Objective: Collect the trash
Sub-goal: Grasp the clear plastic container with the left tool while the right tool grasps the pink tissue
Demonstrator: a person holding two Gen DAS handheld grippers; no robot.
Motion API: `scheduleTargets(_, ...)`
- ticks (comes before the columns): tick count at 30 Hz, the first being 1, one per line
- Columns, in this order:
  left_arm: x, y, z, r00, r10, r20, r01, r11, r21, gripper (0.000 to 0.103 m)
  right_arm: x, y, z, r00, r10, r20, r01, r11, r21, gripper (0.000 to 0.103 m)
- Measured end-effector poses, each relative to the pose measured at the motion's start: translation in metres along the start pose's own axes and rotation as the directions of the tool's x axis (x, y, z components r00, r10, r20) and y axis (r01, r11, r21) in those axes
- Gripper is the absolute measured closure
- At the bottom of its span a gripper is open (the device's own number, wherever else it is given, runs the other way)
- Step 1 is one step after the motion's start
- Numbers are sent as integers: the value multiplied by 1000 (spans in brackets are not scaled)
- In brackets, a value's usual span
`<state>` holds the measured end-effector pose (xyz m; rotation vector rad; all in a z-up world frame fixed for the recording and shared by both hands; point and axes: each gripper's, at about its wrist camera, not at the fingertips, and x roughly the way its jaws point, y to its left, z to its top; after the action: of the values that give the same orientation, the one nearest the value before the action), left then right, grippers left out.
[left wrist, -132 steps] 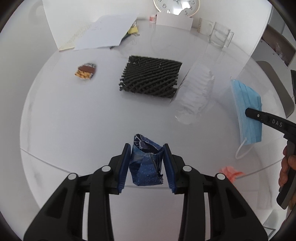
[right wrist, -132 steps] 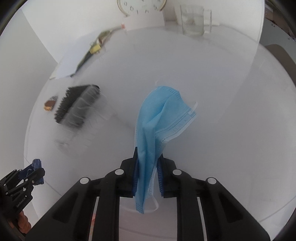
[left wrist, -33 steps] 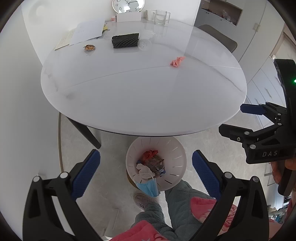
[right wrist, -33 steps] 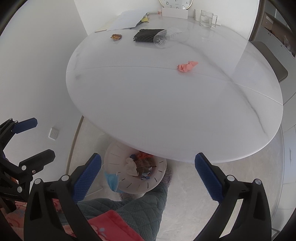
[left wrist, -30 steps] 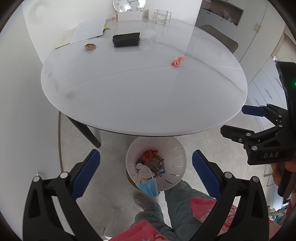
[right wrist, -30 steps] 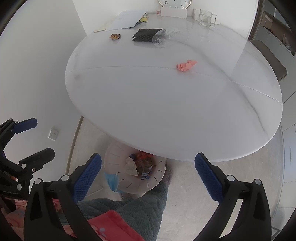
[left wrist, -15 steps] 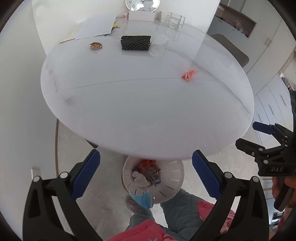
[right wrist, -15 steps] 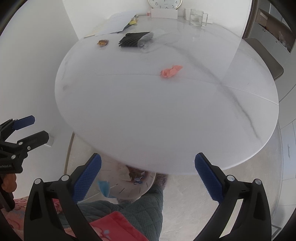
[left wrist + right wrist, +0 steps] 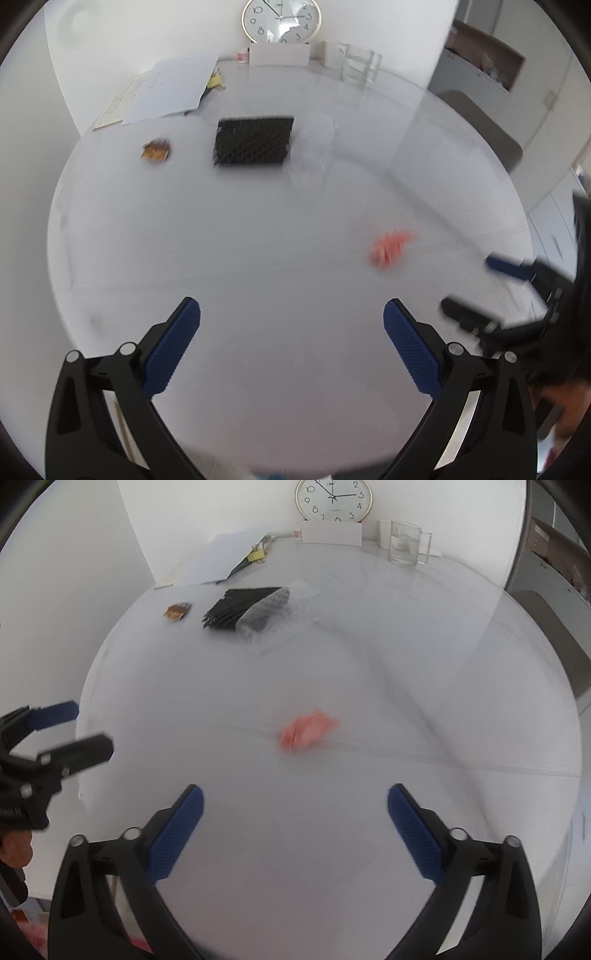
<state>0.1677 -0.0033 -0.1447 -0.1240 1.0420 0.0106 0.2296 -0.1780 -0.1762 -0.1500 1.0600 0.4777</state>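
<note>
A crumpled pink scrap (image 9: pixel 308 729) lies on the round white table (image 9: pixel 461 701), ahead of my right gripper (image 9: pixel 295 794); its jaws stand wide, are closing a little, and hold nothing. My left gripper (image 9: pixel 291 308) is open and empty over the table's near part, with the pink scrap (image 9: pixel 389 245) ahead to its right. Farther back lie a clear plastic cup on its side (image 9: pixel 273 624), a small brown snack wrapper (image 9: pixel 156 149) and a black mesh mat (image 9: pixel 253 140). Each gripper shows at the other view's edge. The picture is blurred by motion.
At the back stand a wall clock (image 9: pixel 333 498), a white card (image 9: pixel 331 532), a glass jug (image 9: pixel 404 546) and loose papers (image 9: pixel 166 88). A grey chair (image 9: pixel 554 627) stands at the right of the table.
Both grippers have swung forward from over the floor bin to above the table. The bin and the person's legs have dropped out of view. The pink scrap looms closer.
</note>
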Motion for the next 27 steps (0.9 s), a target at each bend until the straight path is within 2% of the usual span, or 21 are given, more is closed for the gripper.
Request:
scheduleTargets(3, 27, -7, 39, 1000, 9, 19, -9, 1000, 5, 8, 25, -11, 15, 999, 31, -17, -30, 999, 11, 17)
scheduleTargets(8, 85, -19, 100, 999, 37, 22, -37, 999, 35, 8, 45, -21, 26, 998, 55, -37, -54, 998, 10, 17)
scheduleTargets(12, 123, -28, 131, 998, 59, 10, -60, 996, 66, 8, 49, -28, 27, 997, 61, -57, -61, 998, -12, 17)
scheduleTargets(16, 151, -37, 149, 995, 98, -12, -95, 987, 132, 10, 48, -39, 28, 995, 65, -70, -65, 998, 0, 17)
scheduleTargets(19, 165, -42, 153, 993, 110, -40, -101, 979, 178, 25, 46, -49, 29, 995, 66, -71, -65, 998, 18, 17)
scheduleTargets(21, 172, -46, 153, 992, 110, -58, -95, 974, 206, 44, 48, -54, 31, 995, 69, -75, -68, 997, 26, 17)
scheduleTargets(27, 175, -51, 153, 991, 128, -47, -113, 964, 239, 44, 56, -55, 33, 991, 95, -91, -92, 995, 38, 17)
